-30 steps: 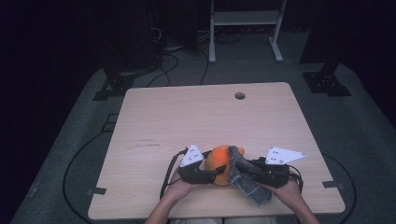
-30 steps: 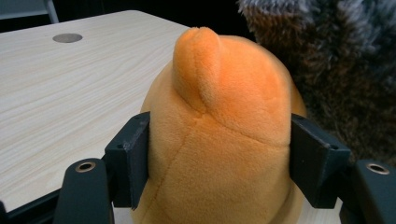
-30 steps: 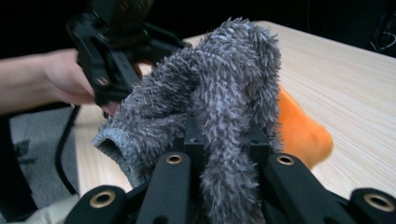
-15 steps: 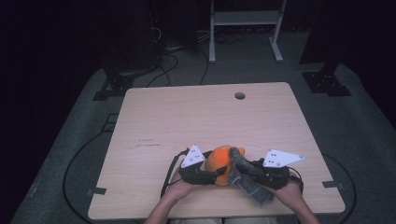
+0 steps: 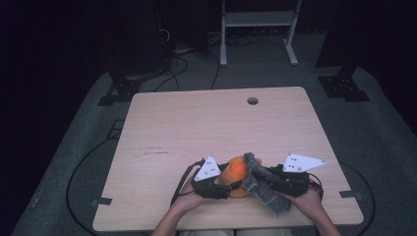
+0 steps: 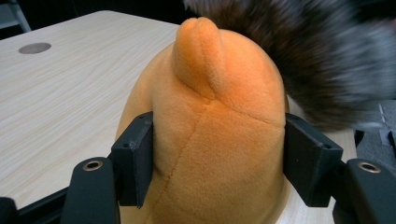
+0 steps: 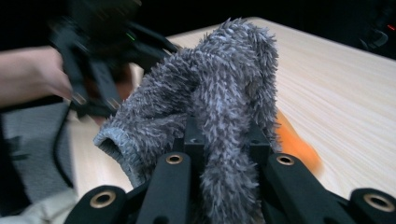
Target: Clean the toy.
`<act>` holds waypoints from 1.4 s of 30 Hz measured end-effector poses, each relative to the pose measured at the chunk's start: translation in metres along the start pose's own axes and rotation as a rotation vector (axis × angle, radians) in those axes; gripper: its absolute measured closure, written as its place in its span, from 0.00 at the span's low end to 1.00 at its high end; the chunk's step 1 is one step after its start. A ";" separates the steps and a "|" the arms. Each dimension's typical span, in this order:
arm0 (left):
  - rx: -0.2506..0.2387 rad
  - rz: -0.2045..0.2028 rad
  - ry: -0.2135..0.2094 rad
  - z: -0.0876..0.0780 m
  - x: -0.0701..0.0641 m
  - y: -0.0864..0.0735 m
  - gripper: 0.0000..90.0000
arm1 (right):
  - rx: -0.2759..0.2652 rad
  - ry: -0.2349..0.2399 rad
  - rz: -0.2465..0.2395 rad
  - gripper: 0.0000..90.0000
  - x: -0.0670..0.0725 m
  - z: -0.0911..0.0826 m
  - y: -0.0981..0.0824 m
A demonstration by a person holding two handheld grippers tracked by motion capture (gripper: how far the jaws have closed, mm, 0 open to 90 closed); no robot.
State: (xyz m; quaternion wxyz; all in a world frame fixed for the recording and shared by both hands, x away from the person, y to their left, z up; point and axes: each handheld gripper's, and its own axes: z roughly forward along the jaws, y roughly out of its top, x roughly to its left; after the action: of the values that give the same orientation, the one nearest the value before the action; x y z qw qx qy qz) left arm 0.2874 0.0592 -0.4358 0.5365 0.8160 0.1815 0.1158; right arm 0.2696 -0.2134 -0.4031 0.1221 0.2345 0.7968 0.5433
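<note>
An orange plush toy (image 5: 236, 169) sits near the table's front edge between my two grippers. My left gripper (image 5: 227, 183) has just been closing its jaws on the toy. In the left gripper view both pads (image 6: 135, 158) press into the sides of the plush (image 6: 215, 116), with the left gripper (image 6: 217, 163) around its body. A grey fuzzy sock (image 5: 263, 189) drapes over the toy's right side. My right gripper (image 5: 256, 181) is shut on it. The right gripper view shows the sock (image 7: 219, 93) bunched and pinched in my right gripper (image 7: 223, 140), with orange plush (image 7: 294, 144) behind.
The light wooden table (image 5: 196, 128) has a round cable hole (image 5: 253, 101) near its far edge. Both hands rest at the front edge. Cables lie on the grey floor to the left, and a white stand (image 5: 255, 29) is behind the table.
</note>
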 end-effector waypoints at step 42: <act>0.038 0.150 -0.024 -0.004 -0.006 -0.003 0.33 | 0.055 0.015 0.034 0.85 -0.008 -0.004 -0.005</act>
State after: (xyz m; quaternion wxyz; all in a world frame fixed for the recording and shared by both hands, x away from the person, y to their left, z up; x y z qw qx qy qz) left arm 0.2797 0.0610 -0.4366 0.5126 0.8388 0.1157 0.1425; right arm 0.2736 -0.2224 -0.4071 0.1002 0.2474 0.8083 0.5248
